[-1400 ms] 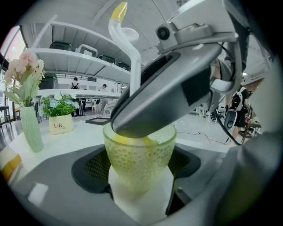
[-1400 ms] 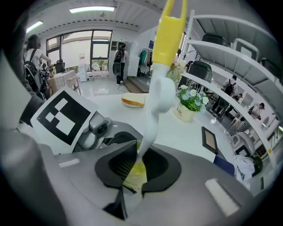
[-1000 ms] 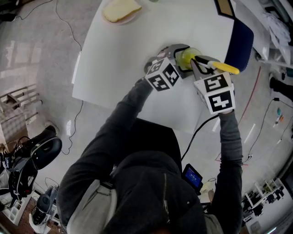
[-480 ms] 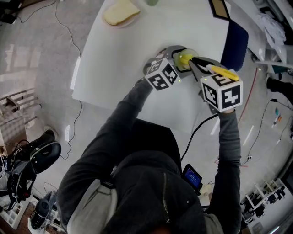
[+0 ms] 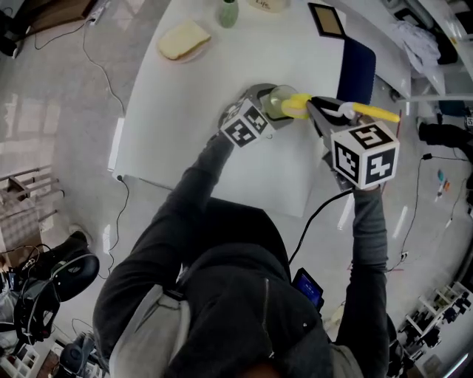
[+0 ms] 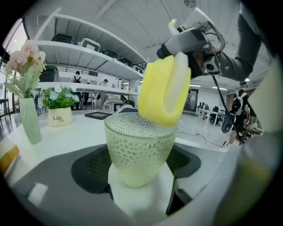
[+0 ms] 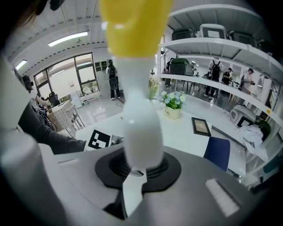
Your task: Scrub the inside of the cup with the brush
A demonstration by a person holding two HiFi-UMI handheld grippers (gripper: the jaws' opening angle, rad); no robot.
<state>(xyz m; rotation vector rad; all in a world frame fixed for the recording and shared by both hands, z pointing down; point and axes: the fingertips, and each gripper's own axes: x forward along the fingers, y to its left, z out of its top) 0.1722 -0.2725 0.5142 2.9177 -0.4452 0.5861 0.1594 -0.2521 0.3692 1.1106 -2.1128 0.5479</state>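
Observation:
A pale green dimpled glass cup [image 6: 139,150] stands upright between the jaws of my left gripper [image 6: 138,170], which is shut on its lower part. In the head view the cup [image 5: 275,102] is over the white table, just right of the left gripper [image 5: 260,112]. The brush has a yellow sponge head [image 6: 164,91] that sits at the cup's rim, partly over the opening. My right gripper [image 7: 139,170] is shut on the brush's white and yellow handle [image 7: 140,128]. That gripper [image 5: 327,116] comes in from the right, above the cup.
The white table [image 5: 185,111] carries a plate with a yellowish piece [image 5: 182,40], a green bottle [image 5: 227,13] and a dark picture frame [image 5: 325,20] at its far side. A blue chair [image 5: 355,68] stands at the right edge. A flower vase [image 6: 29,115] and a plant pot [image 6: 59,118] stand to the cup's left.
The right gripper has drawn back to the right and risen with the brush, bringing the sponge head up to the cup's rim. The left gripper still holds the cup.

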